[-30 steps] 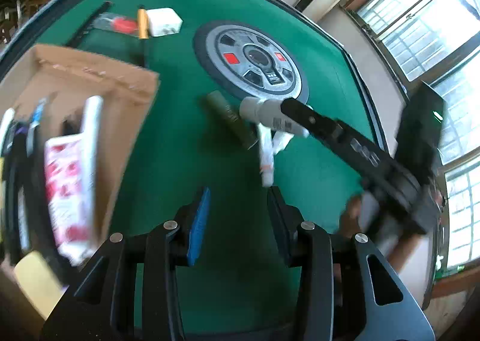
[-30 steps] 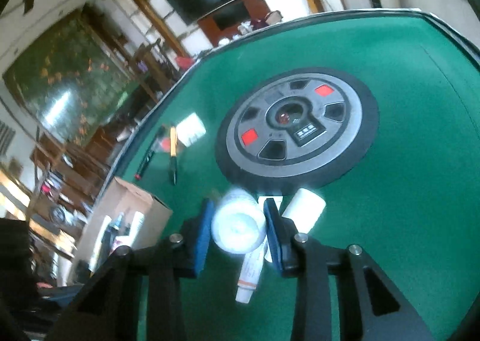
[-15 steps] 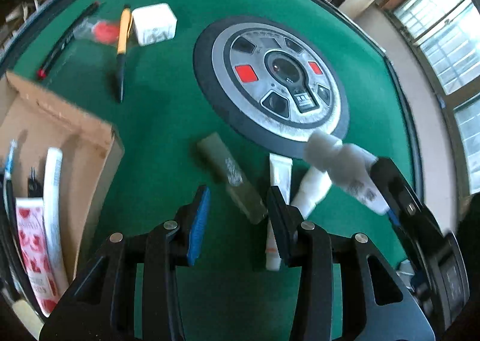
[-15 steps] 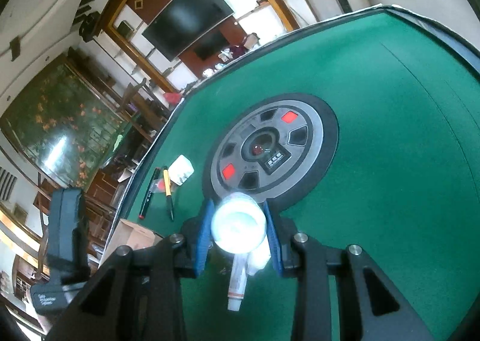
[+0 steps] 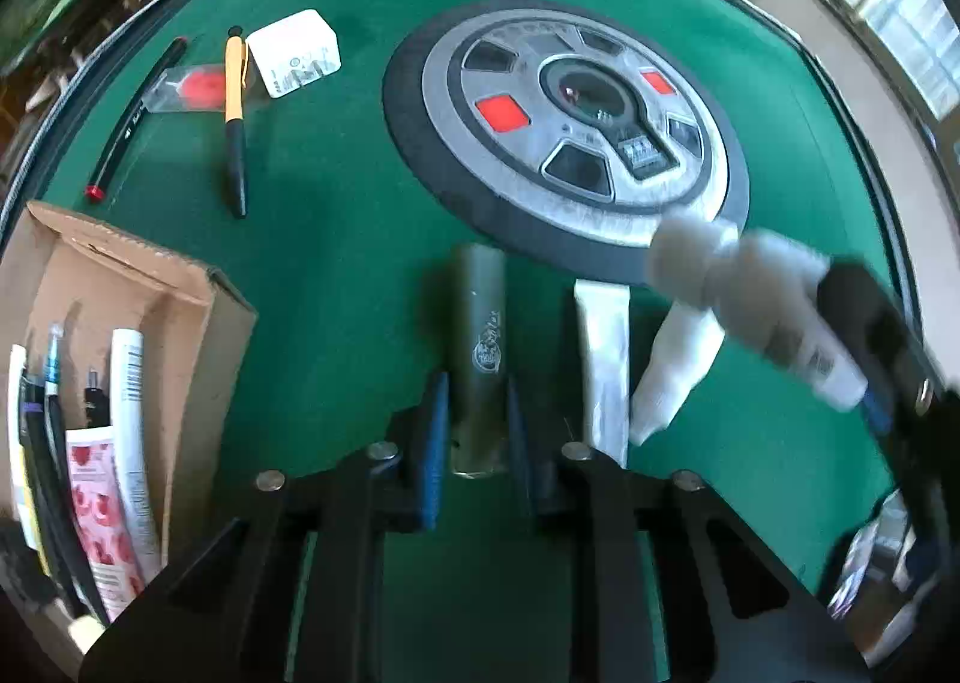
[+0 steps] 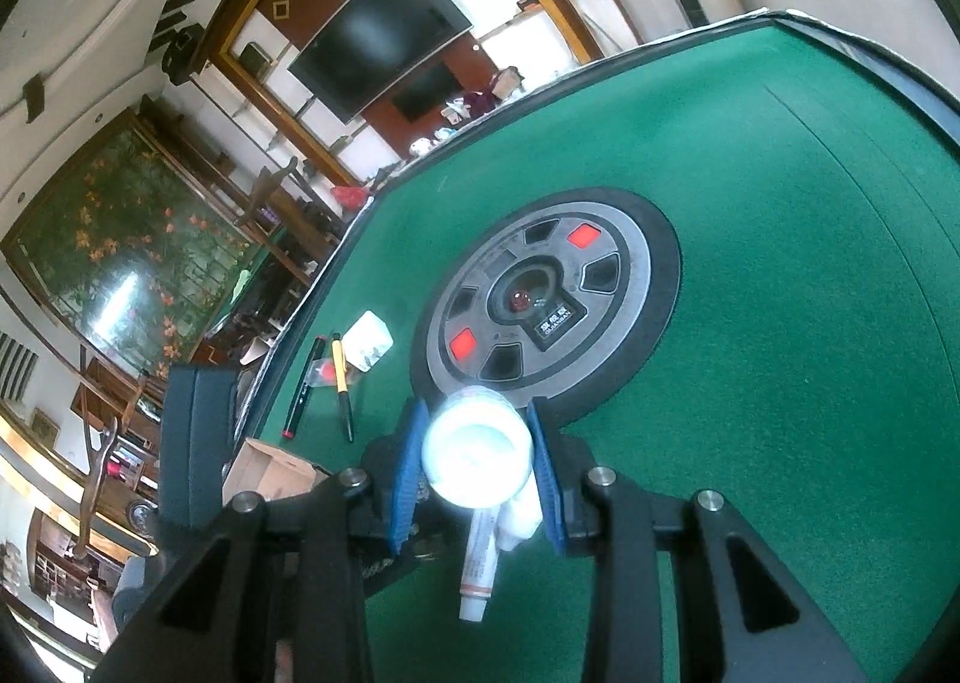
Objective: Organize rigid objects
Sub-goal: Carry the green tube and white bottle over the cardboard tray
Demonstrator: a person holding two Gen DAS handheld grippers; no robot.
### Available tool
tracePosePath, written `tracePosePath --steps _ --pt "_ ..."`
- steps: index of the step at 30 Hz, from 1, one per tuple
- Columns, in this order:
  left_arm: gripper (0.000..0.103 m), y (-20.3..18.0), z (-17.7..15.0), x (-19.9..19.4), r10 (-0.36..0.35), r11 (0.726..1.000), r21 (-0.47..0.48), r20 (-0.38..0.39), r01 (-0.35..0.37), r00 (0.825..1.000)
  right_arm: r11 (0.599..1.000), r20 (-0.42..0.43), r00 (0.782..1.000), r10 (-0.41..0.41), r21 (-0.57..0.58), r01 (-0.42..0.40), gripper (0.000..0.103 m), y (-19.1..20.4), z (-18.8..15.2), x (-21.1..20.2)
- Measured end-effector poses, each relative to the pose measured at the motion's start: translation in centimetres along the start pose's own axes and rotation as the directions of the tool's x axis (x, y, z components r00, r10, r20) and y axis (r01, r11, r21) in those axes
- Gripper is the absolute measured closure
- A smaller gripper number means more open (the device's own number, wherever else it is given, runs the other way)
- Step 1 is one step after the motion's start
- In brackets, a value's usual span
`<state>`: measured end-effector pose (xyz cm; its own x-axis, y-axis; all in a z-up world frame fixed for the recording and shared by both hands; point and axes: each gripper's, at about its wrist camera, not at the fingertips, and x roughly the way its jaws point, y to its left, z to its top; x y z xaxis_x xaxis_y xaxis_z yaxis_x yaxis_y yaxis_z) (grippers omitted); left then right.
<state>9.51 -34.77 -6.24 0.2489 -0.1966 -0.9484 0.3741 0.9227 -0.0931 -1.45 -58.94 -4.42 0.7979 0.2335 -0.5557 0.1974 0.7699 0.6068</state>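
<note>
Left gripper (image 5: 474, 413): the blue-padded jaws straddle the near end of an olive-green cylindrical tube (image 5: 478, 347) lying flat on the green felt table (image 5: 336, 263). The pads sit just beside the tube walls; whether they press it I cannot tell. The tube lies along the finger axis, so the jaws take it across its narrow width, probably the surest hold on a round body.

Right gripper (image 6: 477, 458): clamped on a white plastic bottle (image 6: 477, 452), cap end toward the lens. In the left view the same bottle (image 5: 750, 293) is carried clear of the felt, above two white squeeze tubes (image 5: 606, 359) that lie side by side next to the olive tube. Lifting it free likely avoids dragging those neighbours.

Destination, as I judge it: the open brown cardboard box (image 5: 198, 335) at the table's left edge, already holding pens and tubes stacked lengthwise. That packing suggests each item should go in parallel with the rest.

Not yet sorted: a yellow-and-black pen (image 5: 235, 113), a black pen with a red tip (image 5: 135, 119), a white rectangular charger block (image 5: 294, 53) and a small clear packet with a red inside (image 5: 186, 89), grouped beyond the box. The grey round centre console (image 5: 570, 125) is fixed in the table.
</note>
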Motion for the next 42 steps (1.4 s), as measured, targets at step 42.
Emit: tracePosePath --steps 42 --pt "0.085 18.9 -12.4 -12.9 -0.297 0.926 -0.17 0.226 0.338 0.928 0.929 -0.164 0.968 0.188 -0.29 -0.229 0.07 12.7 -5.3 2.5"
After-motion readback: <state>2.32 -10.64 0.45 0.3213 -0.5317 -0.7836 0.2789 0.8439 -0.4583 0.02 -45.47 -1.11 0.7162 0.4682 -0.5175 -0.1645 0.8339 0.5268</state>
